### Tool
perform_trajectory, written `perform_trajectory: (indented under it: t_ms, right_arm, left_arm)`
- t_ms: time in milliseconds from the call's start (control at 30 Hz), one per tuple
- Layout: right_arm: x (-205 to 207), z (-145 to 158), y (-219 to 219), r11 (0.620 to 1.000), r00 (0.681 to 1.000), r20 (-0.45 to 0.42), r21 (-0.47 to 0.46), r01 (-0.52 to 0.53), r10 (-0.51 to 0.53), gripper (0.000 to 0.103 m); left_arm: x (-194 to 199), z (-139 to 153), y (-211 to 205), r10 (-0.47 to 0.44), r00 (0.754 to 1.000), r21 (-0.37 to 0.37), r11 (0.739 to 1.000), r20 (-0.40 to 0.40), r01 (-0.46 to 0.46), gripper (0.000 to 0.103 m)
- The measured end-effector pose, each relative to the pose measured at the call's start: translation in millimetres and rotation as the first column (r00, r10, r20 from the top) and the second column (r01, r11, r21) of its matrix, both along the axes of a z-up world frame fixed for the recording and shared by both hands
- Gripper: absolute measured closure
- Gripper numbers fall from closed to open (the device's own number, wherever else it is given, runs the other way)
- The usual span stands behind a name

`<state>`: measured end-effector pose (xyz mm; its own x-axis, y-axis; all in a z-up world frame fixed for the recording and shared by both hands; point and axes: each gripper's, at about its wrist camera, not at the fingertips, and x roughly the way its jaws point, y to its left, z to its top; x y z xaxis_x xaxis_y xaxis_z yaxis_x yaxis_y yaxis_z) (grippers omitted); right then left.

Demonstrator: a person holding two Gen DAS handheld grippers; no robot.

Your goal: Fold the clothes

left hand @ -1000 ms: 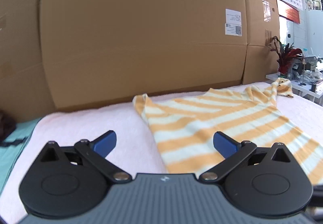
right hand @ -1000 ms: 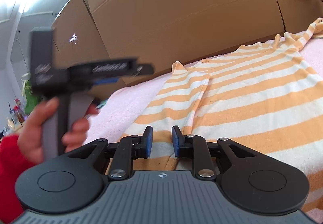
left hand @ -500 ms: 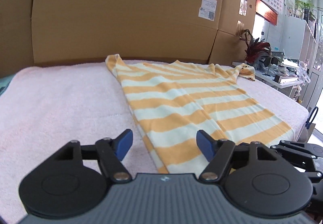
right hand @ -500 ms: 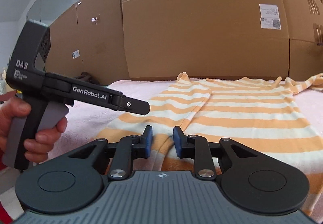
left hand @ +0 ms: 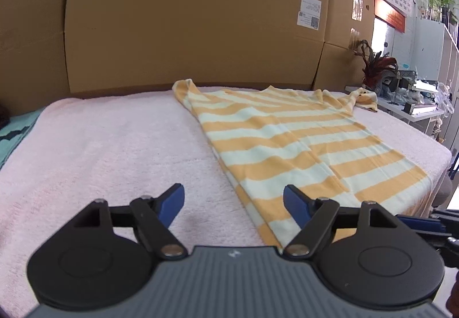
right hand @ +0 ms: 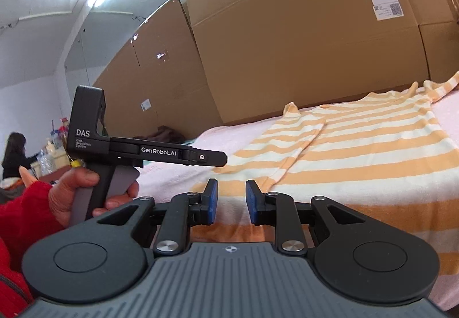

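Striped shirt (left hand: 289, 145) lying flat on pink towel (left hand: 100, 151), toward right side, top near cardboard boxes (left hand: 186, 16) at back edge. My left gripper (left hand: 233, 204) jaws wide and opening, straddling shirt's near hem corner, nothing pinched. Right gripper (right hand: 231, 200) jaws slightly apart over hem, gripping nothing. Left half of towel bare, plenty of room.

The shirt (left hand: 289, 145) is lying on the towel (left hand: 109, 145), ahead-right of the left gripper (left hand: 233, 200). Boxes (left hand: 195, 19) are standing behind it.
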<state>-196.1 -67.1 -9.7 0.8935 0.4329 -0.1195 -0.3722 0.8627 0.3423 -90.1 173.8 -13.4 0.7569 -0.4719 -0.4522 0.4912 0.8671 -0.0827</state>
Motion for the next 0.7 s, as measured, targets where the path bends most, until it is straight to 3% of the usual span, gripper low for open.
perform_trajectory:
  t_ms: [67,167,300,400,433,467,567,700]
  right_arm:
    - [7.2,-5.2,4.5,0.999,0.999,-0.039,0.019,-0.03,0.03,0.077]
    - [18.7,-19.2,12.8,0.997,0.987,-0.144,0.005,-0.072,0.072,0.077]
    - [29.7,-41.0,12.9,1.0,0.954,-0.3,-0.022,-0.012,0.005,0.071]
    - [38.3,-56.0,4.5,0.999,0.916,-0.4,0.003,0.044,-0.039,0.068]
    - [38.9,-59.1,1.5,0.998,0.909,-0.414,0.021,0.052,-0.039,0.069]
    - [35.4,-57.1,0.2,0.998,0.92,-0.391,0.039,0.042,-0.024,0.069]
    - [25.4,-46.0,4.4,1.0,0.95,-0.311,0.0,-0.026,0.025,0.069]
    - [17.7,-41.2,9.8,0.996,0.962,-0.269,-0.068,-0.062,0.042,0.068]
  left_arm:
    - [-1.5,-3.2,-4.0,-0.019,1.0,-0.003,1.0,-0.012,0.019,0.018]
    - [-7.1,-12.9,-14.5,-0.012,1.0,0.063,0.998,0.013,0.011,0.013]
    - [-3.3,-15.7,-10.7,0.012,1.0,0.067,0.998,0.02,-0.014,0.003]
    - [2.5,-13.7,-0.7,0.048,0.999,0.061,0.997,0.013,-0.049,0.003]
    - [2.1,-11.4,2.6,0.055,0.998,0.067,0.996,0.024,-0.056,0.01]
    - [1.2,-8.3,6.1,0.056,0.998,0.071,0.996,0.035,-0.058,0.018]
    - [-0.7,1.6,17.8,0.037,0.999,0.036,0.999,0.033,-0.038,0.028]
    - [-1.3,3.7,18.7,0.006,1.0,-0.037,0.999,-0.008,-0.006,0.03]
